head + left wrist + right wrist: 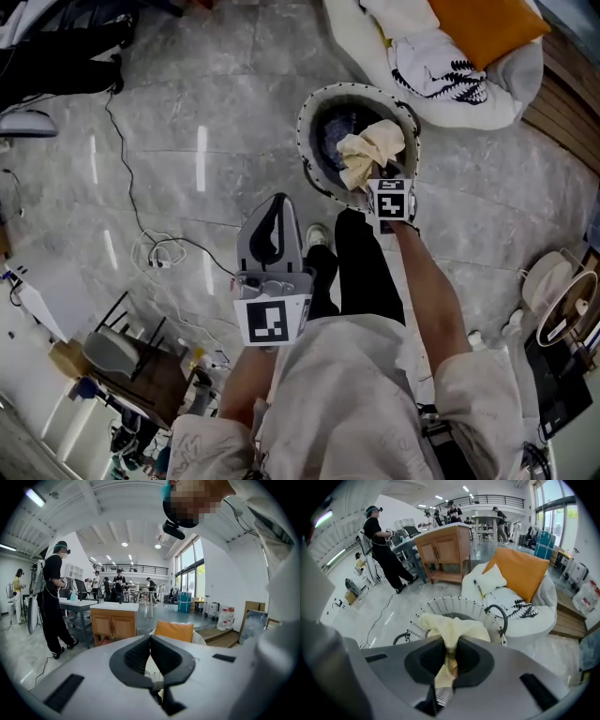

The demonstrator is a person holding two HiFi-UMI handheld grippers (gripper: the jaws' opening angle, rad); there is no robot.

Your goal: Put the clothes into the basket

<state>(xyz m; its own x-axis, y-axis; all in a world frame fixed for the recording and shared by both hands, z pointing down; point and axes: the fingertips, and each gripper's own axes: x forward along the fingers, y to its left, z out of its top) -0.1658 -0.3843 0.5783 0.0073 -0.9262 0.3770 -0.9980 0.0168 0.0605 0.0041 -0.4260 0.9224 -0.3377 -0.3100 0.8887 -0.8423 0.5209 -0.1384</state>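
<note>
While the right gripper tilts steeply down over the round white laundry basket, its jaws are clamped on a cream garment. The cloth is bunched into a loose wad. In the head view its long axis runs from the jaw tips up and a little left, across the near rim and toward the basket's dark inside. It sits above the basket, not down in it.

The floor is polished grey marbled tile with streaks of reflected light, and a thin black cable trails across it. Just beyond the basket lies a white sofa with an orange cushion and a white cushion printed in black. The right gripper view shows a large open hall with a wooden cabinet and several people standing farther back.

In that view a narrow fold of the garment is pinched between the two pads. It runs along the line where they meet, while the bulk billows out past the tips, in front of the basket's slatted wall.

The left gripper is held near the person's waist, well apart from the basket, with its jaws together and nothing between them.
</note>
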